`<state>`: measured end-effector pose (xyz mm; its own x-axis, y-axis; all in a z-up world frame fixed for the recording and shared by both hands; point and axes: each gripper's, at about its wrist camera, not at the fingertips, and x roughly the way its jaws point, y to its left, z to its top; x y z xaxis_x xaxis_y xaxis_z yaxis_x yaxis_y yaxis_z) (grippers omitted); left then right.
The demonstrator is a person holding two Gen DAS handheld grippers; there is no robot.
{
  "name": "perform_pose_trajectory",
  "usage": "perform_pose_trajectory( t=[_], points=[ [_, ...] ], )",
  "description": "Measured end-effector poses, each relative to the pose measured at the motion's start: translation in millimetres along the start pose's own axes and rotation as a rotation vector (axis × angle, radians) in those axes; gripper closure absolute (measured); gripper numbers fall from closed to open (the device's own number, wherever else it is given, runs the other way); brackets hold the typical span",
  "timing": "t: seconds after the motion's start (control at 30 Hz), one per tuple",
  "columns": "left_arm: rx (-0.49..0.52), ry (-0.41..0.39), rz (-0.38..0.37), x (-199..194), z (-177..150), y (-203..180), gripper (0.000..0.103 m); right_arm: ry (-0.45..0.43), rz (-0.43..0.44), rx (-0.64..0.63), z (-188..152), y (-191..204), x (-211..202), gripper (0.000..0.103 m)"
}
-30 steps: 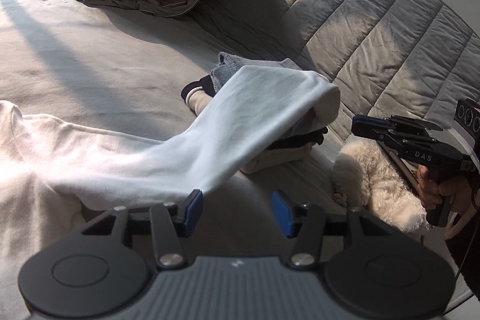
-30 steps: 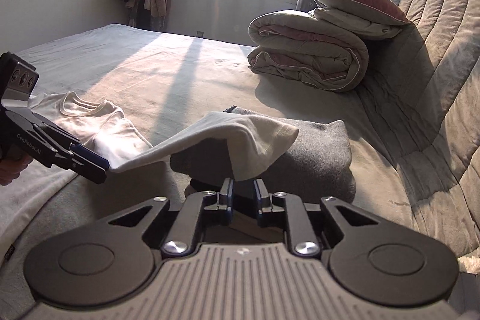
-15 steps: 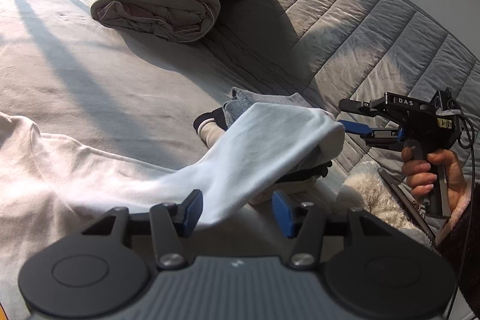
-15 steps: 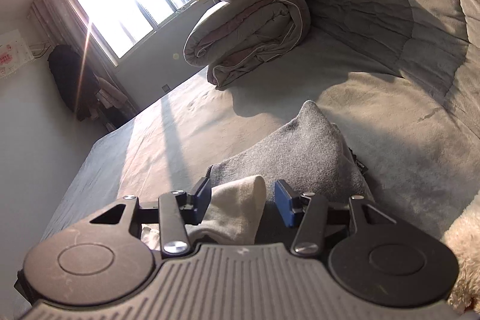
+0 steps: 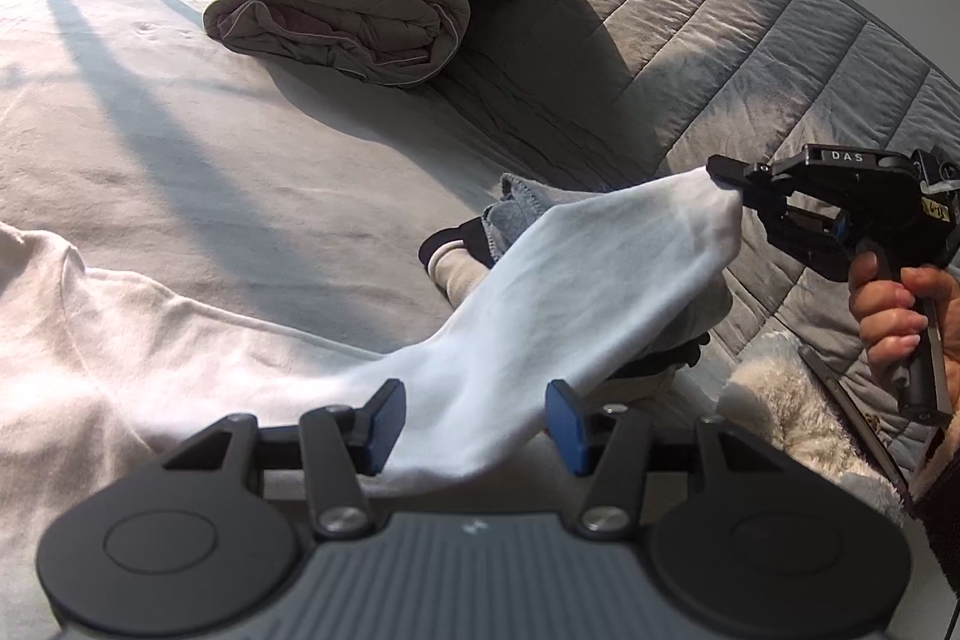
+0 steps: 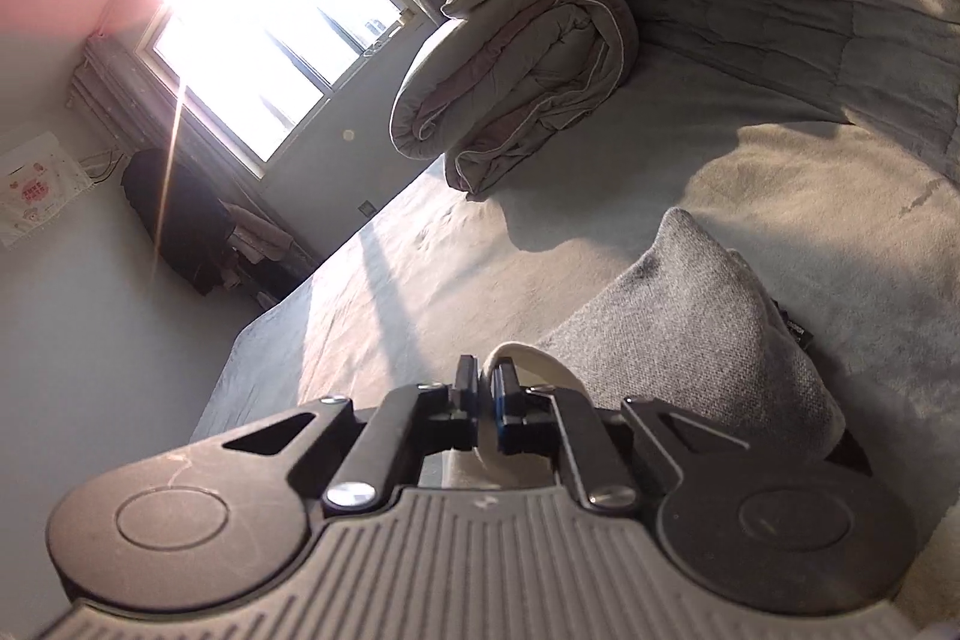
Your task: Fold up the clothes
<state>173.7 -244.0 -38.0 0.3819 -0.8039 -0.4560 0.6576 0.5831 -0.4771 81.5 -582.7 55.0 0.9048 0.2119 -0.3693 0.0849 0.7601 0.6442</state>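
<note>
The right gripper [image 5: 729,178] is clamped on the cuff of the sleeve [image 5: 576,292], holding it raised above the clothes pile [image 5: 510,220]. The left gripper [image 5: 474,424] is spread wide, with the sleeve's lower part lying between its fingers [image 5: 381,424] but not pinched. The shirt [image 5: 120,340] lies flat on the bed [image 5: 240,148], its body to the left.

Risks:
- The grip looks shallow, at the cuff edge only. A quick pull could slip the fabric free.
- The sleeve hangs just over the pile. A low sweep could drag the grey garment [image 6: 690,316] along.
- With the left gripper not closed, the shirt body is unanchored and may shift when the sleeve is drawn across.

Clearance: The bed is open to the left and towards the rolled duvet [image 5: 342,10], which is well apart. The quilted headboard [image 5: 750,58] and a fluffy item [image 5: 780,400] bound the right side.
</note>
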Motion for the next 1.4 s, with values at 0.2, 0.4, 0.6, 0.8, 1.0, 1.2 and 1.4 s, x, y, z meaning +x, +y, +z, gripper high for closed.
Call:
perform_pose_trajectory(
  t=[0.2, 0.4, 0.6, 0.8, 1.0, 1.2, 1.4],
  points=[
    [-0.003, 0.058, -0.031, 17.7, -6.0, -5.4, 0.050, 0.001, -0.097, -0.218, 8.7, 30.4, 0.6, 0.097],
    [0.028, 0.096, -0.048, 13.2, -14.5, -12.7, 0.049, 0.082, -0.300, -0.364, -13.2, 22.3, 10.1, 0.090],
    [0.004, 0.019, -0.020, -33.6, -11.7, -8.7, 0.045, 0.049, -0.291, -0.338, -19.9, 29.2, -2.7, 0.088],
    [-0.020, -0.110, 0.167, -110.4, -7.6, 3.9, 0.039, 0.031, -0.229, -0.360, -37.6, 72.1, -10.2, 0.058],
    [-0.026, -0.177, 0.385, -190.9, -18.7, 29.4, 0.031, 0.060, -0.178, -0.370, -75.0, 110.4, -8.7, 0.058],
    [-0.110, -0.194, 0.541, -265.3, -53.1, 69.2, 0.028, 0.119, -0.148, -0.392, -125.6, 144.7, 1.7, 0.058],
    [-0.269, -0.173, 0.640, -329.5, -96.7, 116.1, 0.030, 0.187, -0.123, -0.358, -183.8, 158.5, 5.1, 0.057]
  ],
)
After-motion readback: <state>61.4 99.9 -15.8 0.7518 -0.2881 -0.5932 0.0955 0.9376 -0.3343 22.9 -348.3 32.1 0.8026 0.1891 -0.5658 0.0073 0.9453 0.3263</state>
